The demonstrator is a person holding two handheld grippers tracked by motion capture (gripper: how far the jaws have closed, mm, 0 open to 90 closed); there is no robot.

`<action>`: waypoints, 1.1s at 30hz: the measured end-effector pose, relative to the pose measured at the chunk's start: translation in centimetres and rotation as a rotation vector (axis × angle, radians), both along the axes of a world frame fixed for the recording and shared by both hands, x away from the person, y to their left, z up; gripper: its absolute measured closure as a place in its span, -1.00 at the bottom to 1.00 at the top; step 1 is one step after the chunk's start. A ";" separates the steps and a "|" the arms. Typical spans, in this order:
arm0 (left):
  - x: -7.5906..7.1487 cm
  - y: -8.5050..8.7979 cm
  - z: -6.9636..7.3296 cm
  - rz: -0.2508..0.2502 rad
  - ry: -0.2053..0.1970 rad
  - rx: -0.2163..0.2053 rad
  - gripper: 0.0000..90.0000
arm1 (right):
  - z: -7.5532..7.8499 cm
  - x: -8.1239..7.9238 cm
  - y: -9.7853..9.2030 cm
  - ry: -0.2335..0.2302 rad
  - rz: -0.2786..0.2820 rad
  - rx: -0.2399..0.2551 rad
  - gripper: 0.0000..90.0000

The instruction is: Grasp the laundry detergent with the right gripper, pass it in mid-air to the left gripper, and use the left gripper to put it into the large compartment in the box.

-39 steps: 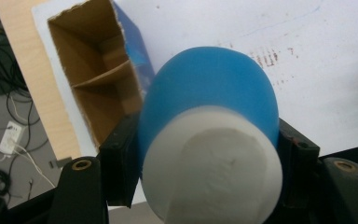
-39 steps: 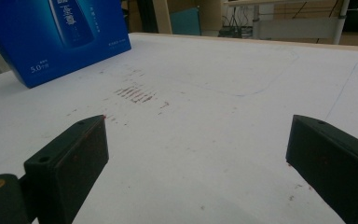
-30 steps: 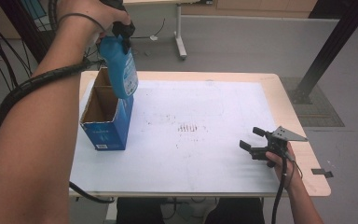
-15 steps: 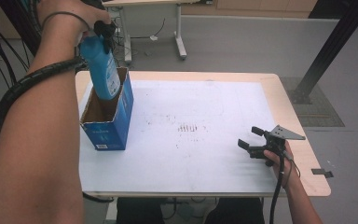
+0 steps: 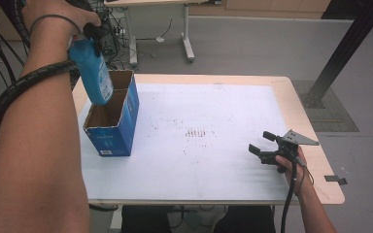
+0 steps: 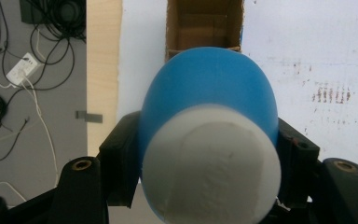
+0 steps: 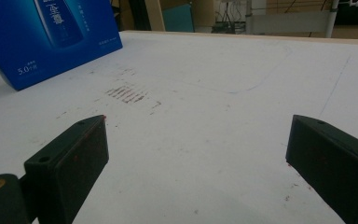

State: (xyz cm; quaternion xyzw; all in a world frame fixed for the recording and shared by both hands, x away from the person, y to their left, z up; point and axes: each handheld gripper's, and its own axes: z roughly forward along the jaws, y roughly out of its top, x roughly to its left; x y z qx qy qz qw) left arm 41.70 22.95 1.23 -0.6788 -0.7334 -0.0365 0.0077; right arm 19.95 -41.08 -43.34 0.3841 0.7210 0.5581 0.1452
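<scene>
Left claw is clamped on a blue plastic bottle with a white cap, held tilted above the open blue cardboard box standing near the left edge of the tabletop; the bottle's lower end is seen over the box's far compartment. Right claw is held low near the right edge, jaws apart, nothing between them.

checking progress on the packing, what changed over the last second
The left gripper, shut on the blue bottle, carried it left until its base hangs over the open blue box. The box and the right gripper, jaws open, stayed put.
</scene>
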 end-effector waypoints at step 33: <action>1.3 0.3 -4.4 -0.008 0.062 -0.012 -0.17 | -0.1 -0.1 0.3 0.014 -0.003 -0.010 -0.88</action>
